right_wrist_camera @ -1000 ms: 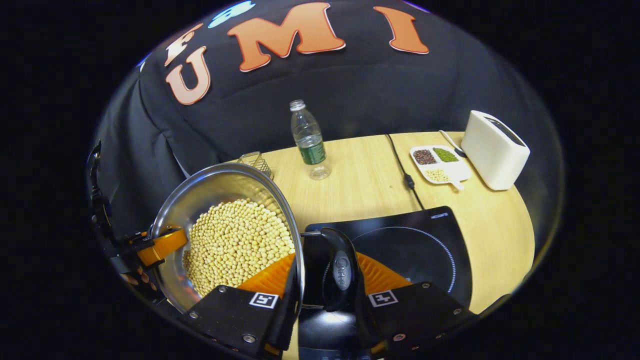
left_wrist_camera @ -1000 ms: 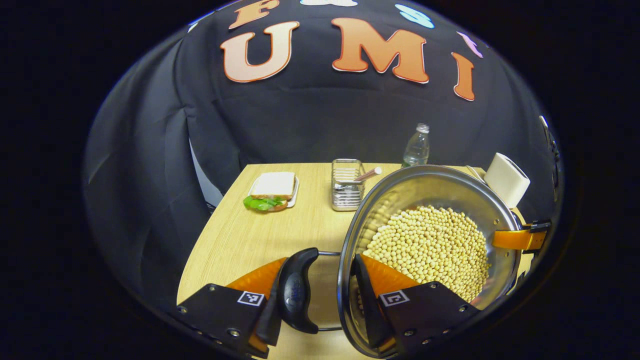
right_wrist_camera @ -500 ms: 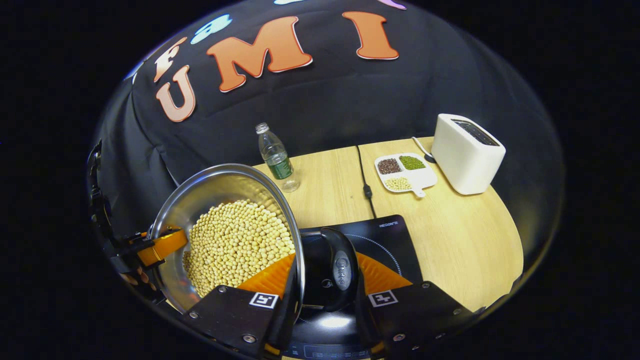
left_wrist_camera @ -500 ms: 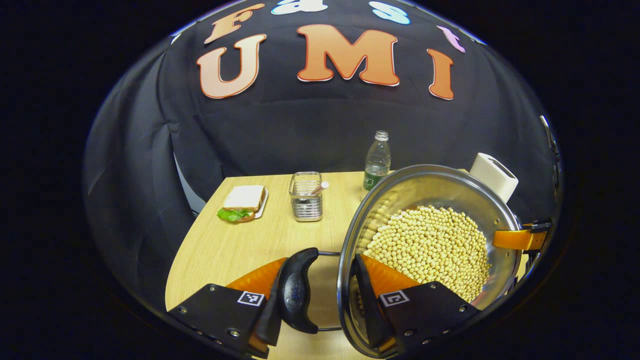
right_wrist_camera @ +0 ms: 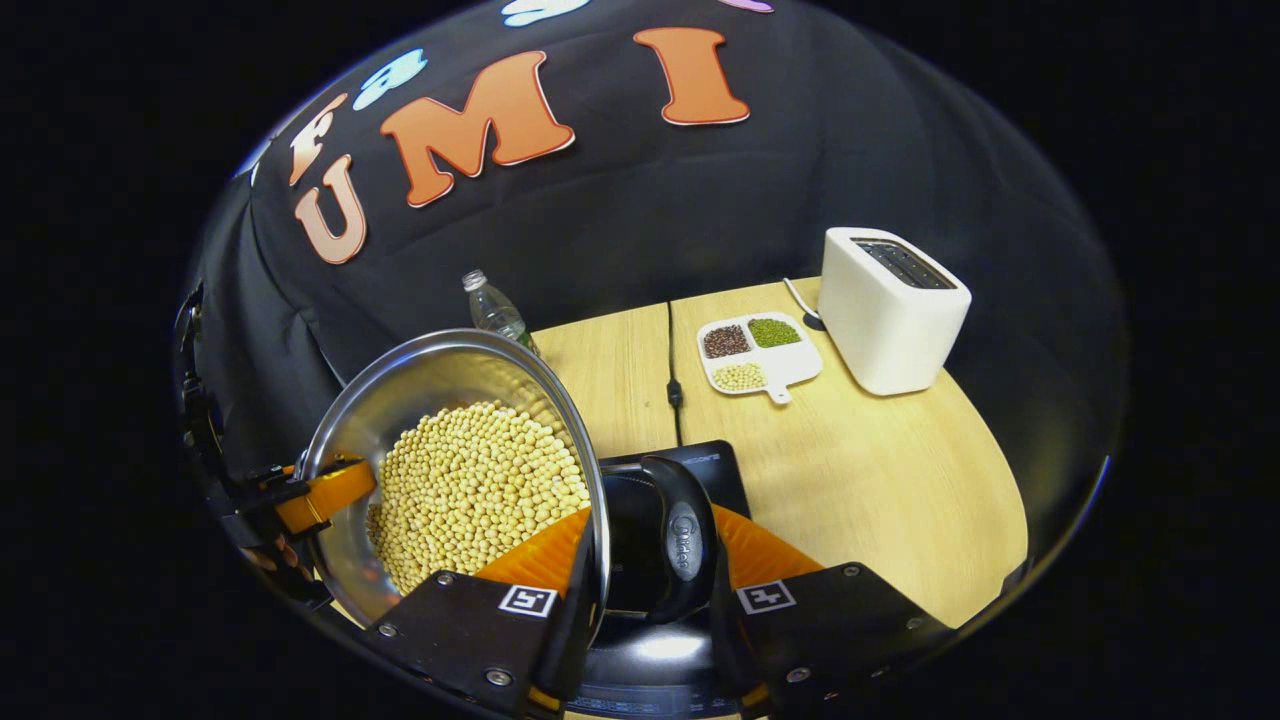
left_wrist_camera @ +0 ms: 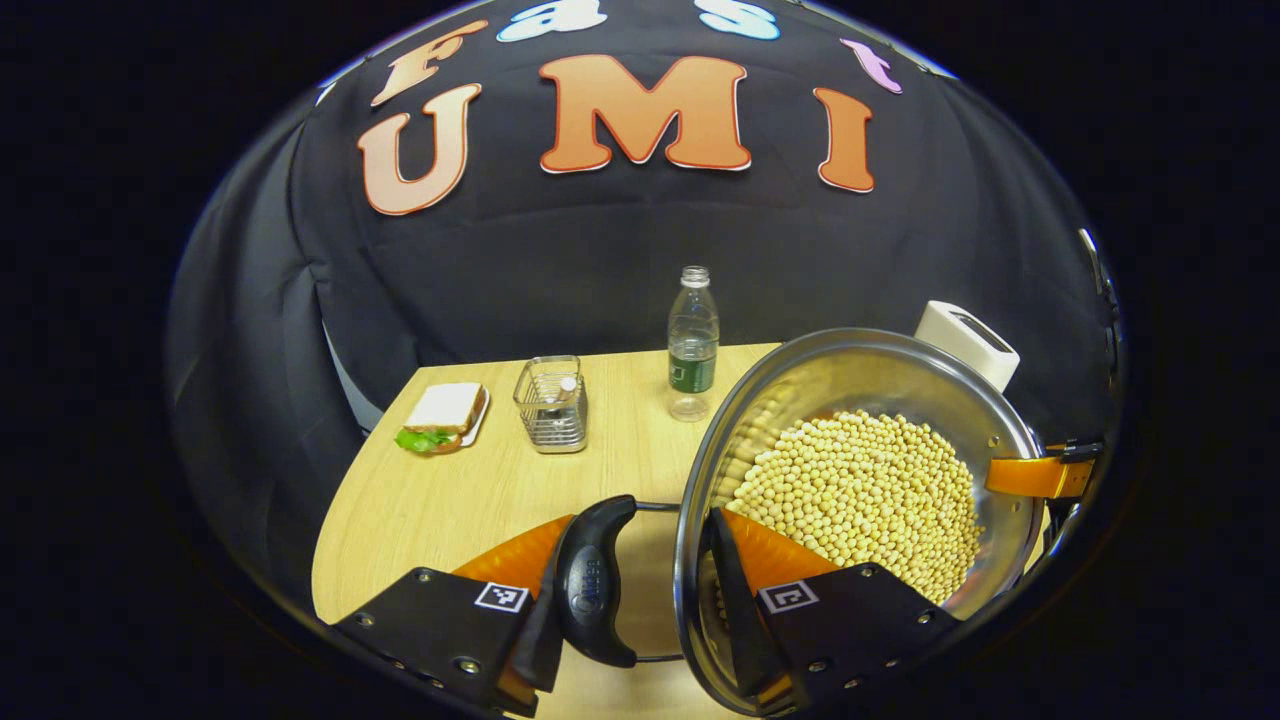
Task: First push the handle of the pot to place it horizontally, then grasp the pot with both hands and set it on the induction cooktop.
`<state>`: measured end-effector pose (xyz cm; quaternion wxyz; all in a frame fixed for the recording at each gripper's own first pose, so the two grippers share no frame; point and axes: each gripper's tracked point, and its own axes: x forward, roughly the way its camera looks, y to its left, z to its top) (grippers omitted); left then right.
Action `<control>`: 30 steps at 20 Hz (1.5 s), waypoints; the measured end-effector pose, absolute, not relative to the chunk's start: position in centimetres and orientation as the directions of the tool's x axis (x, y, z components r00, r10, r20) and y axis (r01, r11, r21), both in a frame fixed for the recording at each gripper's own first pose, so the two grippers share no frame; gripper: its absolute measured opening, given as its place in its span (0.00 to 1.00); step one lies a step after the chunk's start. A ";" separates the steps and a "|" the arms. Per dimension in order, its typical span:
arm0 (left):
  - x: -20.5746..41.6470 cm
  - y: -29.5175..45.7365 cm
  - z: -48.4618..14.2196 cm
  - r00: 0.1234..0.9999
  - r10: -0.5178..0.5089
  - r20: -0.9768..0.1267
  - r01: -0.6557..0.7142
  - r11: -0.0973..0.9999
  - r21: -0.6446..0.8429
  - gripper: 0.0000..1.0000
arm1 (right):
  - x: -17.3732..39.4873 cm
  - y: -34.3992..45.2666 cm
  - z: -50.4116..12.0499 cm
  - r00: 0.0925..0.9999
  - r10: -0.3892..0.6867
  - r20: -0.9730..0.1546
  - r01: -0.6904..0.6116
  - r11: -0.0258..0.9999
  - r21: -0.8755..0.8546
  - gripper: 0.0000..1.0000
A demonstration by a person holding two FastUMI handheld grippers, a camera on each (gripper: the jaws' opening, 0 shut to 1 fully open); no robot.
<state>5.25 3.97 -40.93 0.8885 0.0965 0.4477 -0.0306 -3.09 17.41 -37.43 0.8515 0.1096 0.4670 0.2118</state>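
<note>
A steel pot full of yellow beans hangs between both grippers, above the table. My left gripper is shut on the pot's left side, one finger outside its black handle and the other inside the rim. In the right gripper view the pot sits at the left. There my right gripper is shut the same way around the other black handle. The black induction cooktop lies just beneath that handle, mostly hidden. The left gripper's orange finger shows at the pot's far rim.
A sandwich on a plate, a wire basket and a water bottle stand toward the table's back left. A white toaster, a divided dish of beans and a black cable lie behind the cooktop.
Both grippers have carried the pot to the right; the sandwich, basket and bottle slid left in view. The cooktop has passed under the pot and right gripper. Neither grip has changed.
</note>
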 end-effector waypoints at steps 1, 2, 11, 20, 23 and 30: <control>5.0 4.0 -41.2 0.596 0.030 -0.802 0.142 0.979 0.143 0.68 | -3.0 16.9 -37.7 0.474 0.461 -0.750 -0.259 0.887 0.382 0.51; 4.8 3.9 -41.7 0.595 0.029 -0.803 0.144 0.979 0.143 0.68 | -2.7 16.2 -37.8 0.475 0.459 -0.751 -0.257 0.888 0.381 0.51; 5.0 2.9 -44.3 0.562 0.022 -0.827 0.157 0.979 0.133 0.68 | -1.0 12.2 -40.6 0.448 0.451 -0.772 -0.249 0.892 0.376 0.46; 4.8 2.2 -46.5 0.491 0.040 -0.870 0.147 0.981 0.128 0.69 | -0.4 12.7 -44.6 0.382 0.442 -0.812 -0.254 0.894 0.368 0.51; 4.6 1.8 -47.5 0.466 0.047 -0.883 0.148 0.980 0.130 0.69 | -0.6 12.6 -45.7 0.362 0.439 -0.822 -0.249 0.896 0.369 0.51; 4.0 1.5 -48.6 0.411 0.060 -0.910 0.135 0.983 0.126 0.69 | -0.4 13.3 -46.8 0.353 0.443 -0.824 -0.257 0.893 0.370 0.47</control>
